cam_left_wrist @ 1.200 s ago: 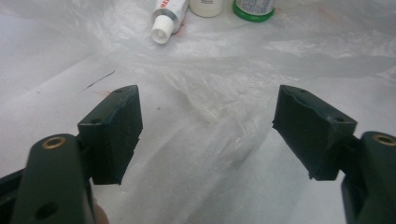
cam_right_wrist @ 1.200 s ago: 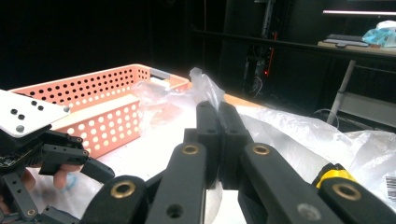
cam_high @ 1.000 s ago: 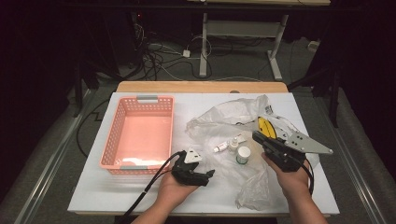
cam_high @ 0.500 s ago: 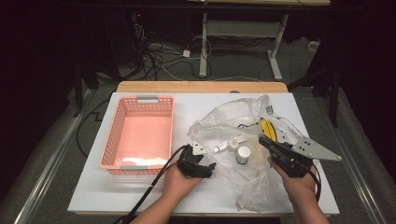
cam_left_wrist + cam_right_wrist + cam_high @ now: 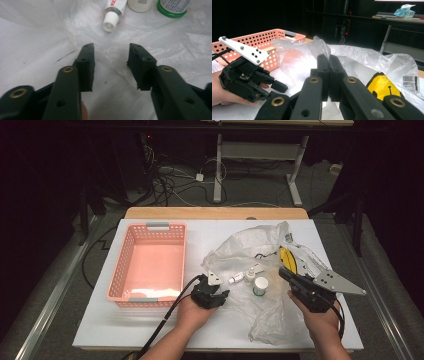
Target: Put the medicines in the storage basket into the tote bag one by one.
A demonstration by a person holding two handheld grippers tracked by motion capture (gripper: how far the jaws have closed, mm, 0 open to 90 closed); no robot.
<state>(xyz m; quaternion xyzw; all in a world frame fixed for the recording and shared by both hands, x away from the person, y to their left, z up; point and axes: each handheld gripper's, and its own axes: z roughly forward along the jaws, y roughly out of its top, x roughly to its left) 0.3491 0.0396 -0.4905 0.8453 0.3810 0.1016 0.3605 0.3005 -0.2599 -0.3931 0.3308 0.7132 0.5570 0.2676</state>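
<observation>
High view: left gripper (image 5: 218,292) and right gripper (image 5: 286,276) at clear plastic bag (image 5: 250,247) on white tabletop (image 5: 200,232).

Left gripper view: jaws apart, just been closing, only bag film between; tube (image 5: 112,15) ahead.

Right gripper view: right gripper (image 5: 329,58) pinched shut on bag.
</observation>
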